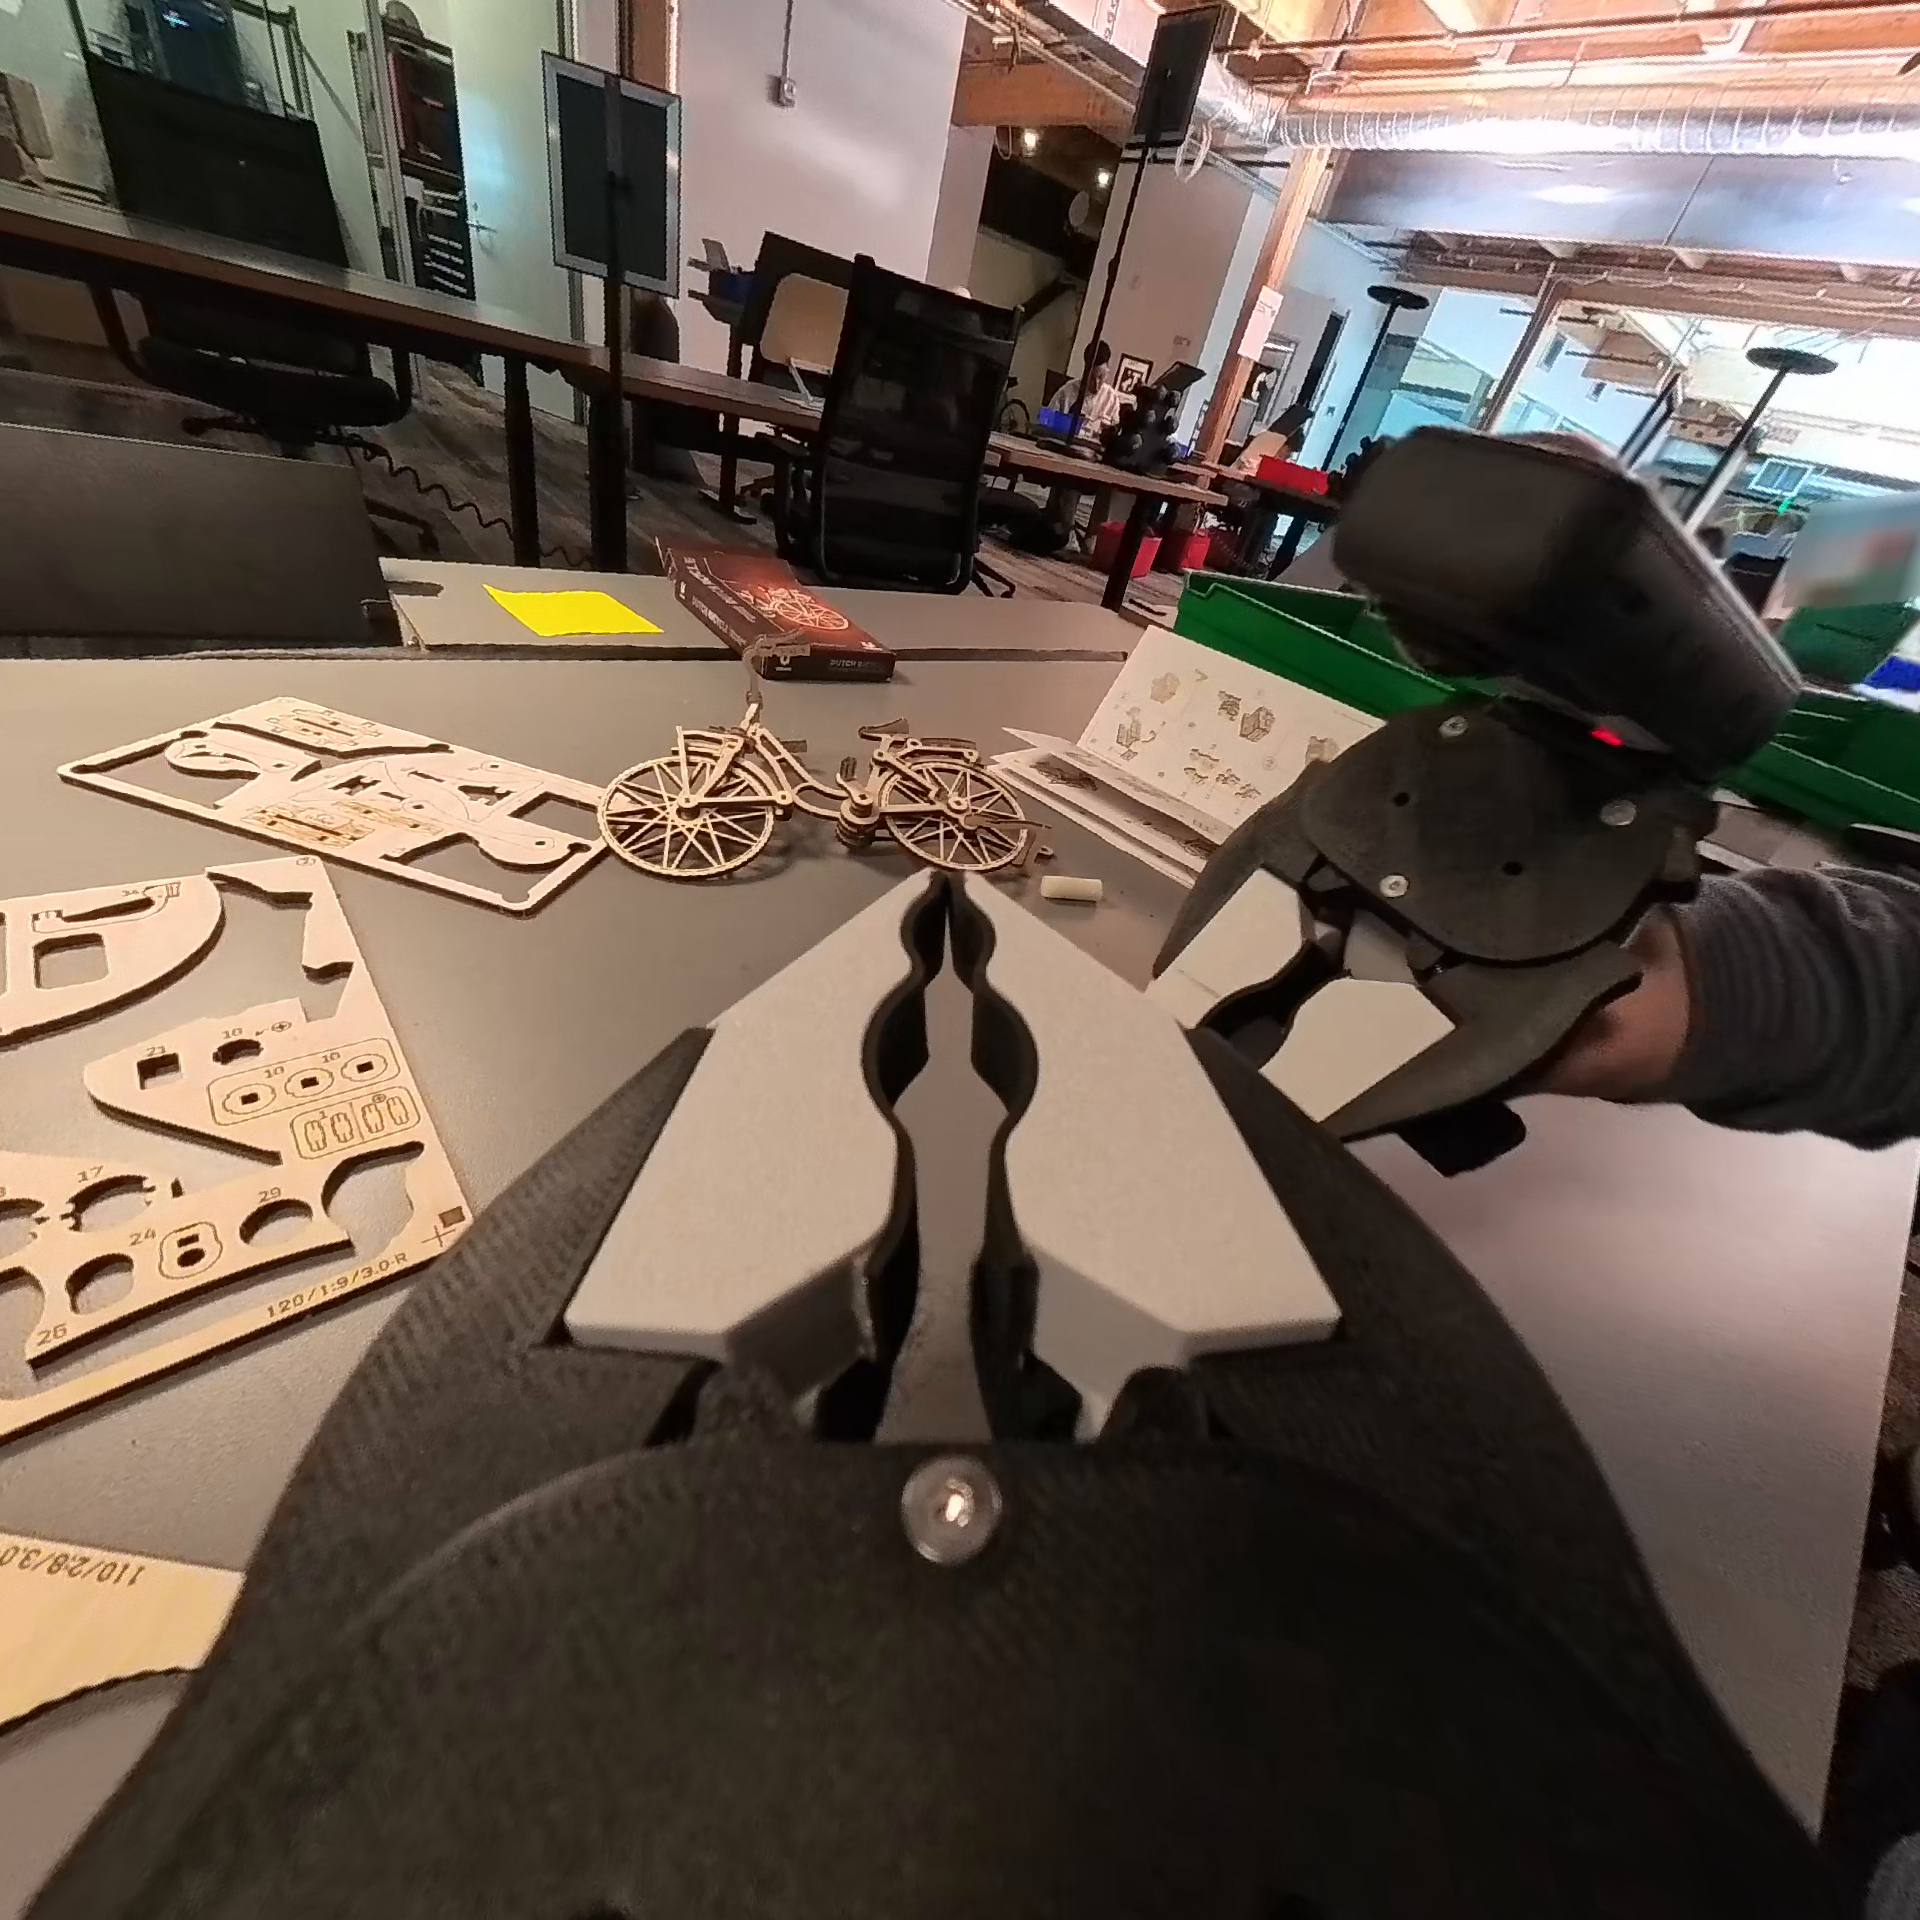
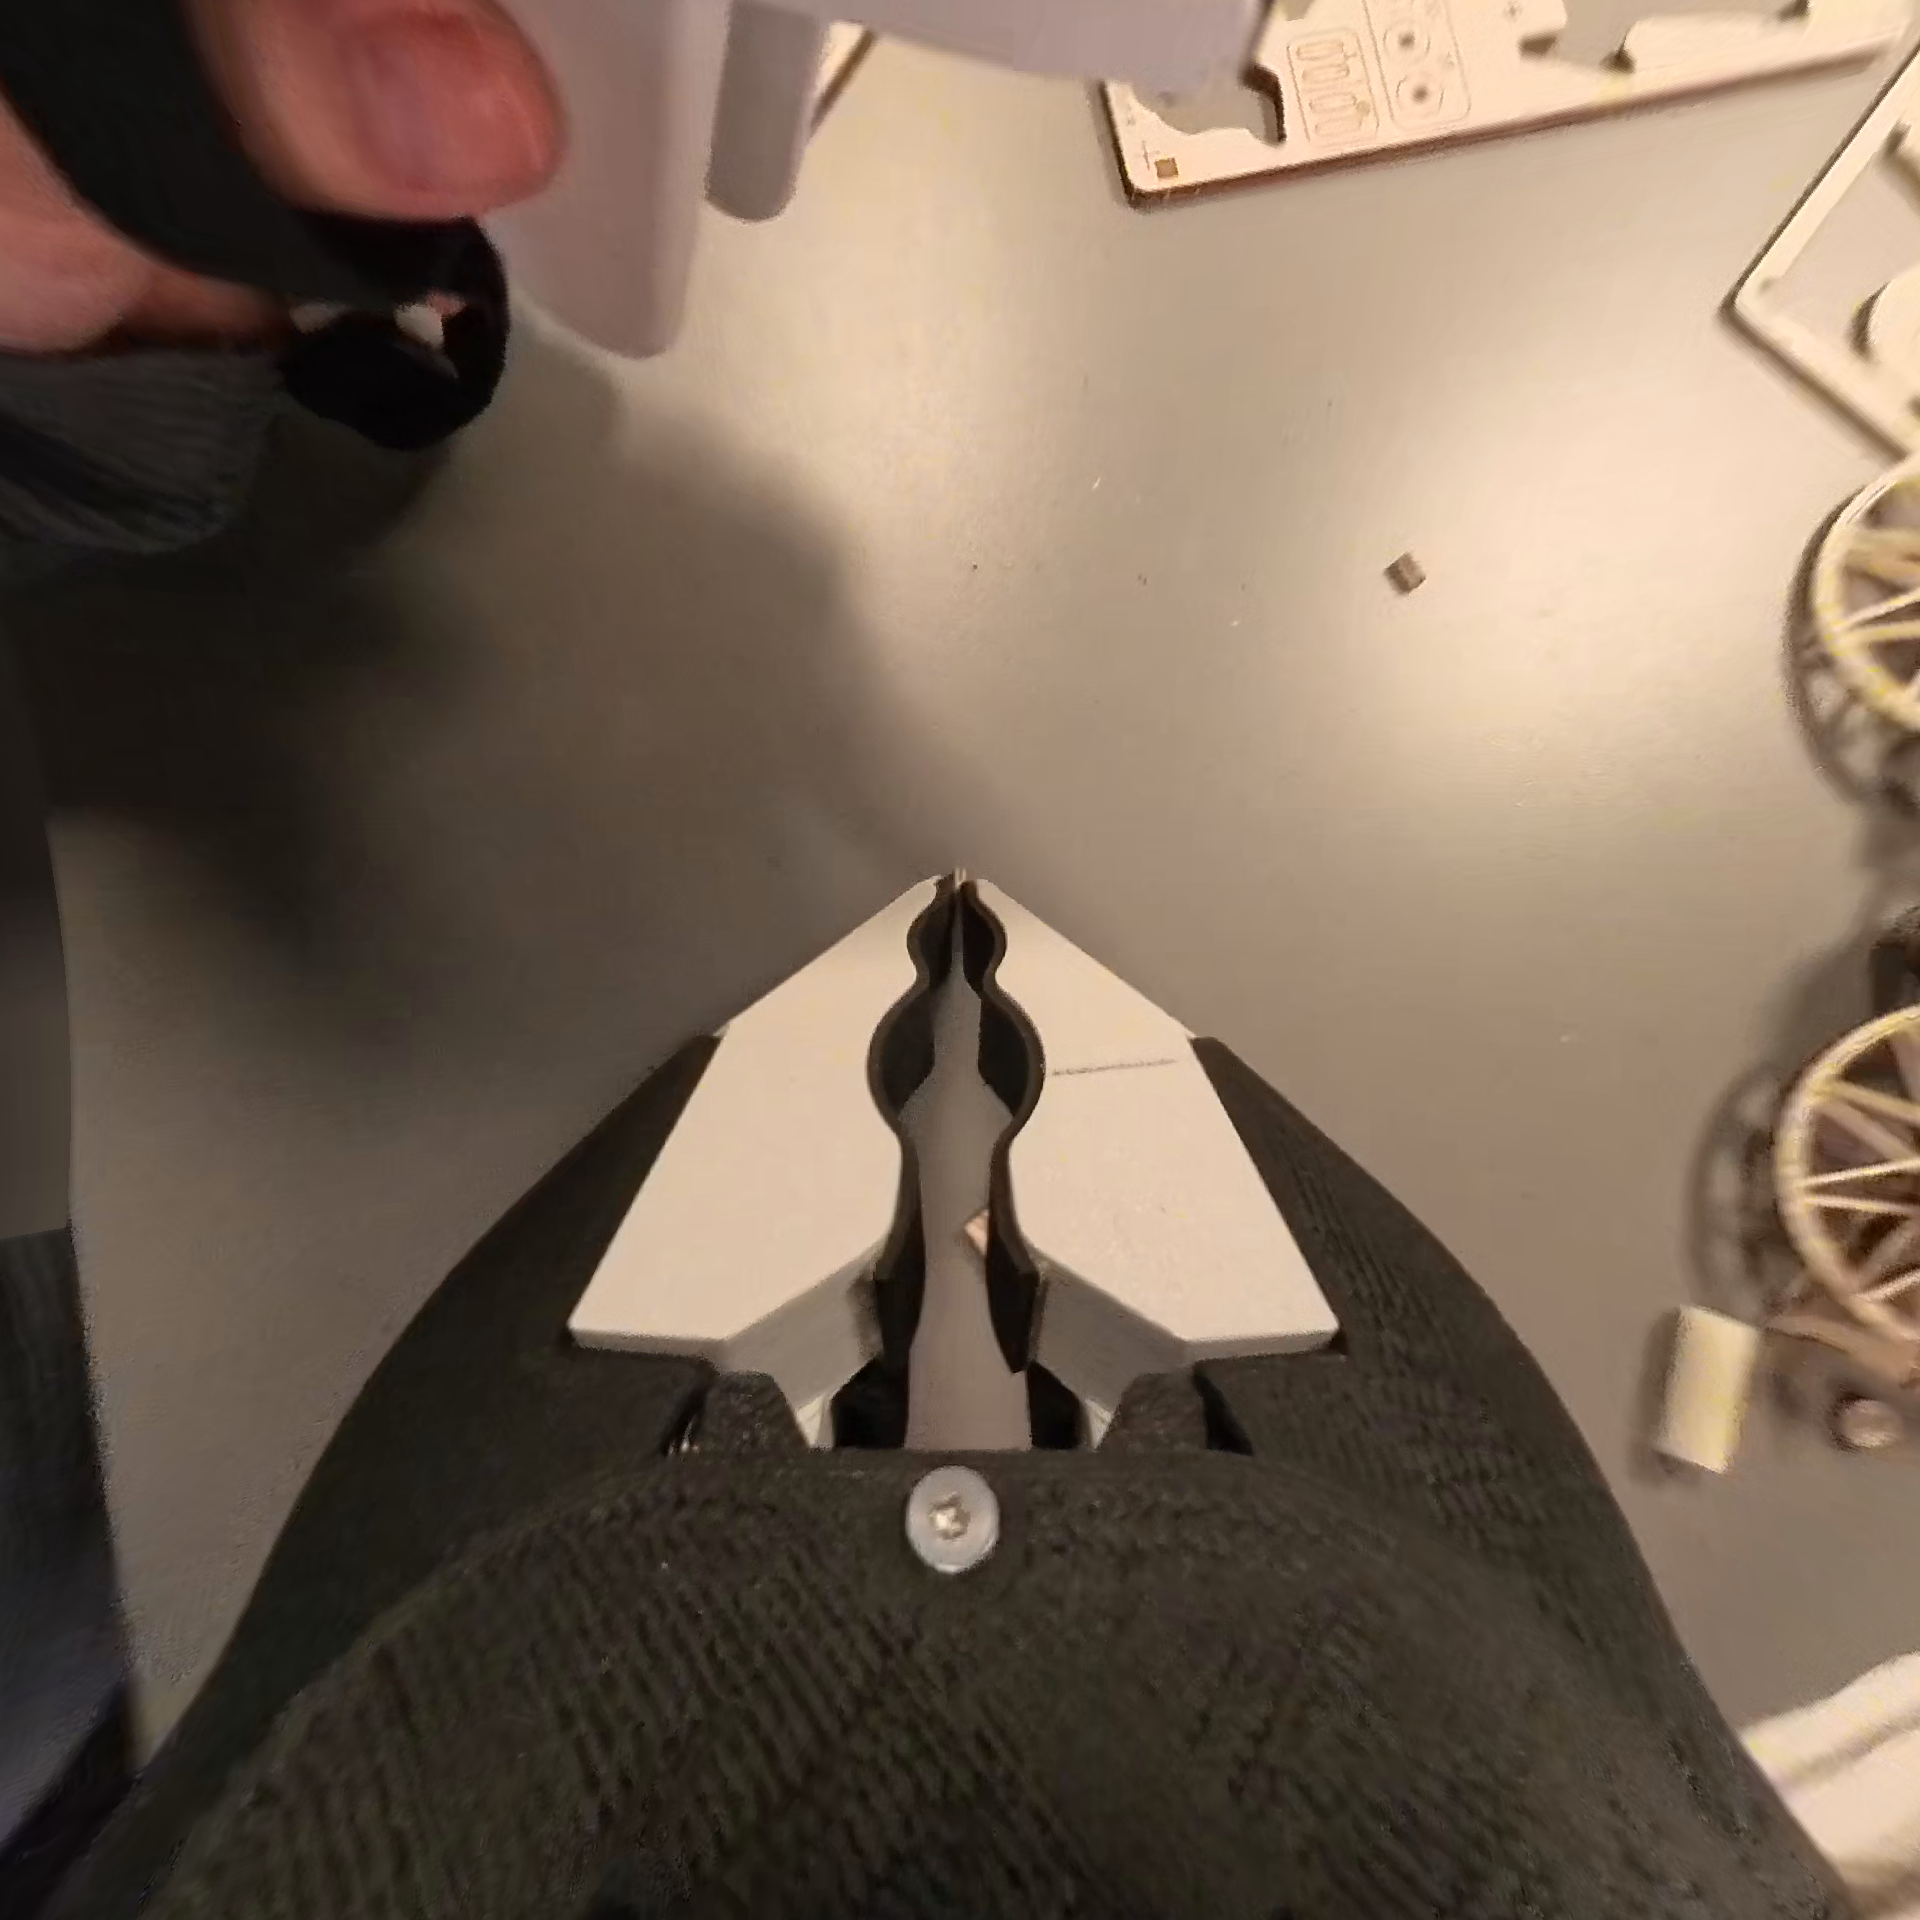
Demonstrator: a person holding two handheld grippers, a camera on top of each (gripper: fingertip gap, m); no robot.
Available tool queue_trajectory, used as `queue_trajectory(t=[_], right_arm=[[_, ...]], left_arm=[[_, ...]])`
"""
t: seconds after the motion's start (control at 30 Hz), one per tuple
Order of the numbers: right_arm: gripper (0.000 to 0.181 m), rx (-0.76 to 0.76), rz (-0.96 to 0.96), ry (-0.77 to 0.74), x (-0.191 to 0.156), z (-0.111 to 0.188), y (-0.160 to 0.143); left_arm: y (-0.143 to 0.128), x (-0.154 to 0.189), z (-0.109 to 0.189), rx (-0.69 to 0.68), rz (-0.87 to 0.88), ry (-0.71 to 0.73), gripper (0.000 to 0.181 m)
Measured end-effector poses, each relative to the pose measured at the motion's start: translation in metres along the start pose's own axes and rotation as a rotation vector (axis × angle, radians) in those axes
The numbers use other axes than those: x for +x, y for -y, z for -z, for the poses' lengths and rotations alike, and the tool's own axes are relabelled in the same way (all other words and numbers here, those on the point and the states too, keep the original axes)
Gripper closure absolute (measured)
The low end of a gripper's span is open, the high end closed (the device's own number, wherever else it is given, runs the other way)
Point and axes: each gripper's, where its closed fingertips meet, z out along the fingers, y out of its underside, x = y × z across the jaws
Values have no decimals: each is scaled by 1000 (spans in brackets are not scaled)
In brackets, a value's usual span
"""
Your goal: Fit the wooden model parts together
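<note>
Looking along my left gripper [image 1: 948, 883], I see its tips pressed together with nothing between them. My right gripper [image 2: 956, 883] is likewise pinched closed; a thin sliver may sit at the very tips, though I cannot tell. Just ahead of the left tips lies the wooden bicycle model [image 1: 816, 805] on the grey table [image 1: 1558, 1299], a small pale cylinder [image 1: 1070, 888] beside it. Left of that gripper lie punched plywood part sheets [image 1: 208, 1091], with an instruction booklet [image 1: 1195, 758] ahead to the right.
</note>
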Motion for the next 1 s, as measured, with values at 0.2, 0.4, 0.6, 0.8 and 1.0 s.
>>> queue_trajectory(t=[0.2, 0.4, 0.6, 0.8, 1.0], right_arm=[[181, 223, 523, -327, 19, 51, 39], [181, 282, 1063, -566, -1, 98, 67], [181, 275, 1202, -617, -10, 104, 70], [181, 287, 1228, -616, -14, 104, 73], [181, 289, 1219, -609, -15, 103, 73]], left_arm=[[12, 31, 4, 72, 56, -222, 177], [14, 73, 12, 66, 139, -521, 173], [14, 70, 13, 71, 143, -516, 176], [17, 70, 15, 83, 161, -536, 179], [16, 67, 14, 85, 147, -515, 176]])
